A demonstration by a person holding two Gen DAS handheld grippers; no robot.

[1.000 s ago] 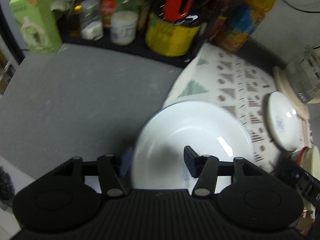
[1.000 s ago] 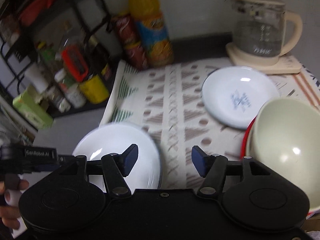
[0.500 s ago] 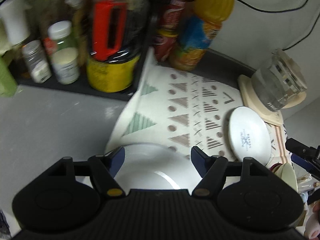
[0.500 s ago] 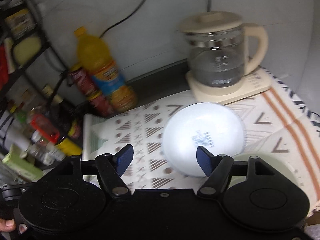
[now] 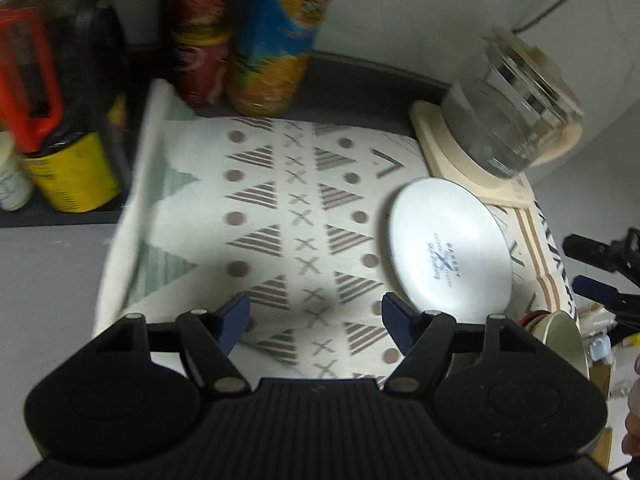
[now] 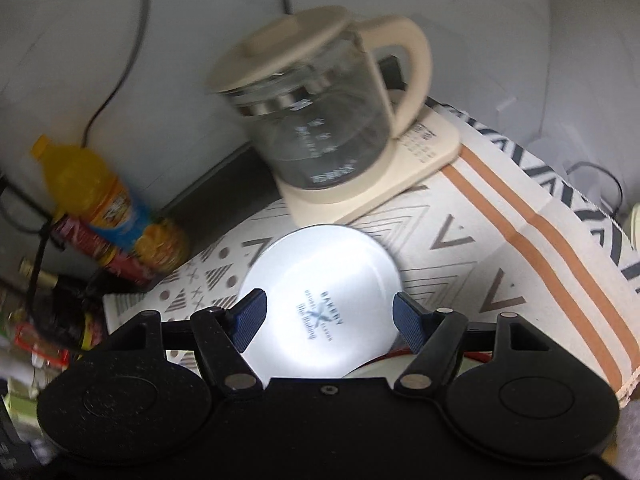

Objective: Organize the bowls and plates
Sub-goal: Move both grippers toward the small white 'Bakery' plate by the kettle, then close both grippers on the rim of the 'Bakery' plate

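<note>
We find the white plate (image 6: 320,304) lying loose on the patterned cloth (image 5: 280,216) beside the kettle (image 6: 320,120), unstacked; our right gripper (image 6: 326,316) and left gripper (image 5: 314,320) hover, fingers apart, empty.

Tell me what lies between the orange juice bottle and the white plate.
Only patterned cloth: between the juice bottle and the white plate nothing else sits, seen clearest in the left wrist view.

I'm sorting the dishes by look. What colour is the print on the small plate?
Blue lettering on a white small plate, clearest in the right wrist view.
</note>
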